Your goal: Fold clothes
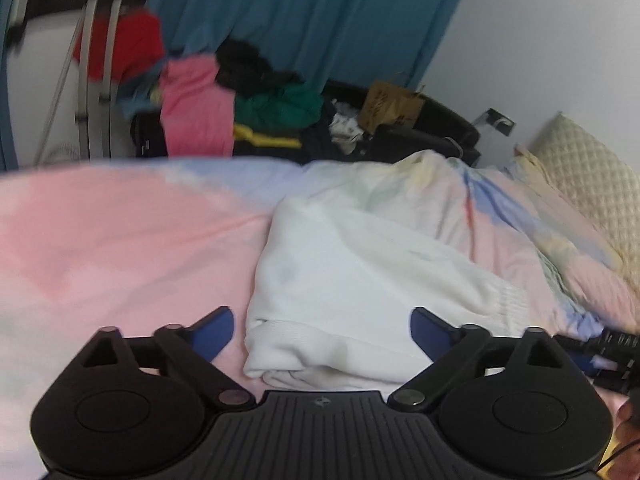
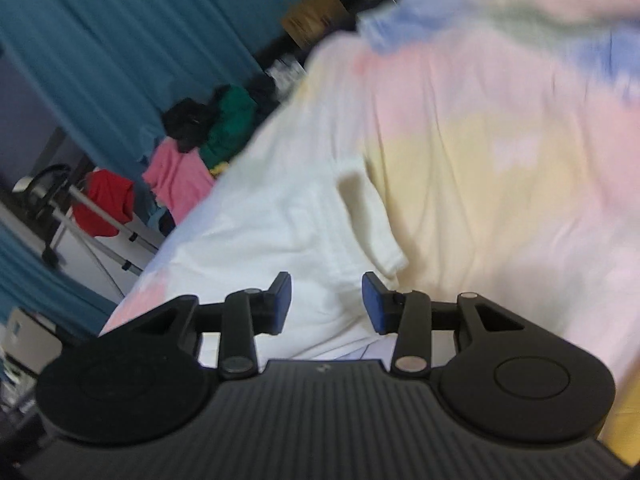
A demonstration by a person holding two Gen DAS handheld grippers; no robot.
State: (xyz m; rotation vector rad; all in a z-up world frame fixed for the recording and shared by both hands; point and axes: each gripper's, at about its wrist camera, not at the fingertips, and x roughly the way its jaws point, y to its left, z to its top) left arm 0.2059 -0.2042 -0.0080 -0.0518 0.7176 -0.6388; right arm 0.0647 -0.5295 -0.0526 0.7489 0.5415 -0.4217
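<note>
A white garment (image 1: 352,280) lies folded in a thick bundle on the pastel bed cover (image 1: 120,240); its ribbed hem faces my left gripper. My left gripper (image 1: 322,330) hovers just in front of that hem with its blue pads spread wide on either side, touching nothing. In the right wrist view the same white garment (image 2: 288,216) stretches across the bed cover (image 2: 500,160), one short sleeve (image 2: 372,220) sticking out to the right. My right gripper (image 2: 328,302) is partly open above the cloth, and I see no fabric pinched between its pads.
Beyond the bed's far edge sits a heap of clothes: pink (image 1: 196,108), green (image 1: 280,108), black and red (image 1: 132,44), beside a metal rack (image 1: 96,80). A teal curtain (image 1: 304,12) hangs behind. A quilted cream pillow (image 1: 592,196) lies at the right.
</note>
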